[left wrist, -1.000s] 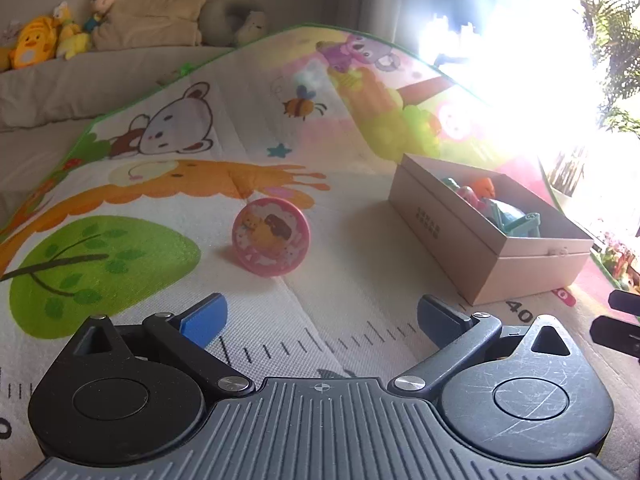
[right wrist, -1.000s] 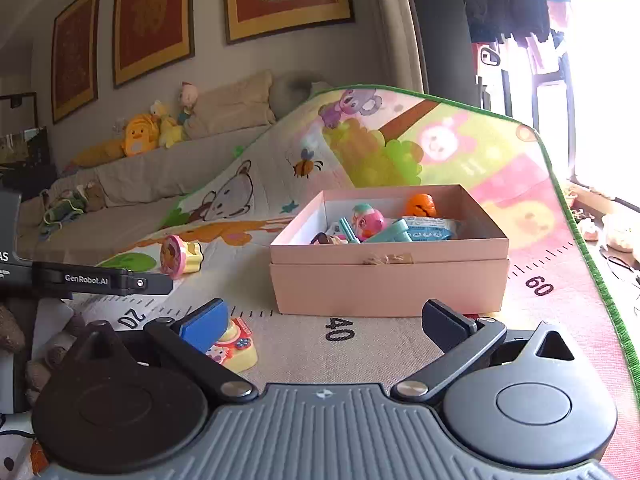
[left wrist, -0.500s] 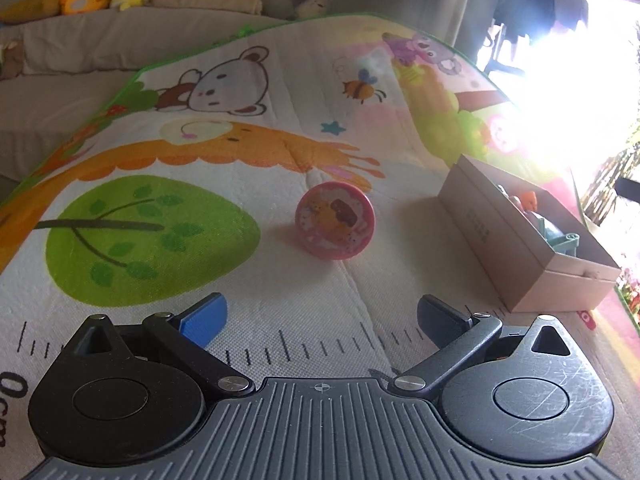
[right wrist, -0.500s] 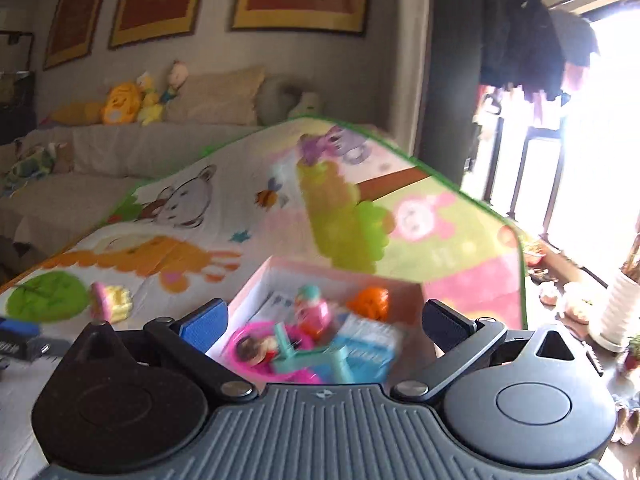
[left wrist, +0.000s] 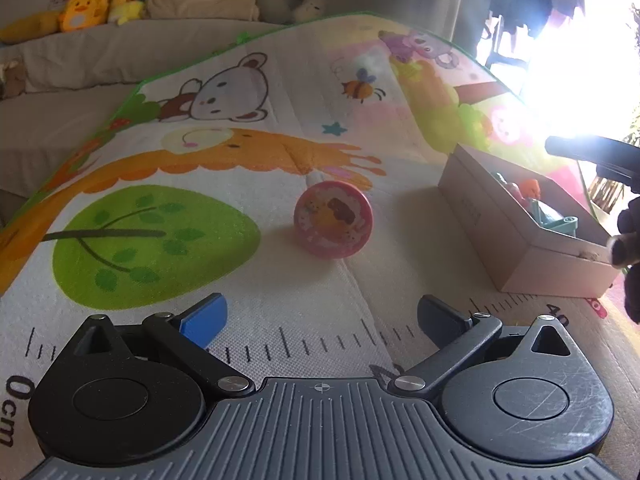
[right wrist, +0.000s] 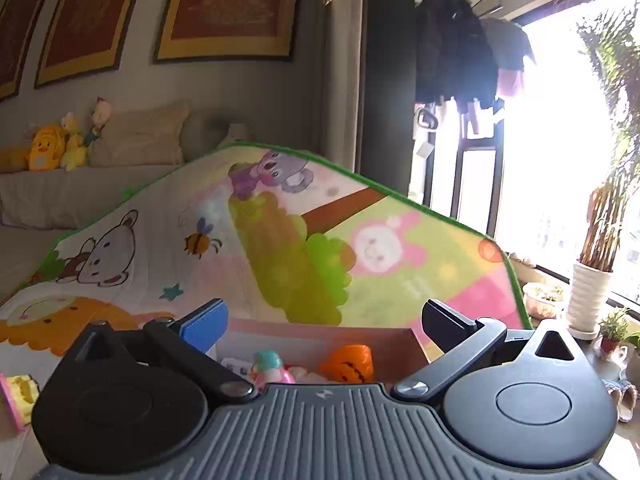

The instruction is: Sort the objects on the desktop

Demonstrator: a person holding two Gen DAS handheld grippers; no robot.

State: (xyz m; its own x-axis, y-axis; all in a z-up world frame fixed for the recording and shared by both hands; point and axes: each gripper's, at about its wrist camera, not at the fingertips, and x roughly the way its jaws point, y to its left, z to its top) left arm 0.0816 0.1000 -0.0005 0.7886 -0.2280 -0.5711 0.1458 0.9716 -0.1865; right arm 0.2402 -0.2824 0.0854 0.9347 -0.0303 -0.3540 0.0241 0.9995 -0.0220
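A round pink toy (left wrist: 333,220) with a cartoon face stands on its edge on the play mat, ahead of my open, empty left gripper (left wrist: 320,316). A pink cardboard box (left wrist: 520,236) lies to its right and holds several small toys. In the right wrist view my right gripper (right wrist: 326,322) is open and empty above the box's near side (right wrist: 320,340). An orange pumpkin toy (right wrist: 350,364) and a small doll with a teal cap (right wrist: 270,366) show inside. The pink toy's edge (right wrist: 16,396) shows at far left.
The cartoon play mat (left wrist: 200,208) with a printed ruler covers the surface and curls up at the back. A sofa with plush toys (left wrist: 84,12) stands behind. A bright window with potted plants (right wrist: 592,280) is on the right. The right gripper's dark body (left wrist: 600,156) shows over the box.
My right gripper has risen and moved forward over the box, so the box now sits low between its fingers. My left gripper has shifted slightly; the pink toy stays in place.
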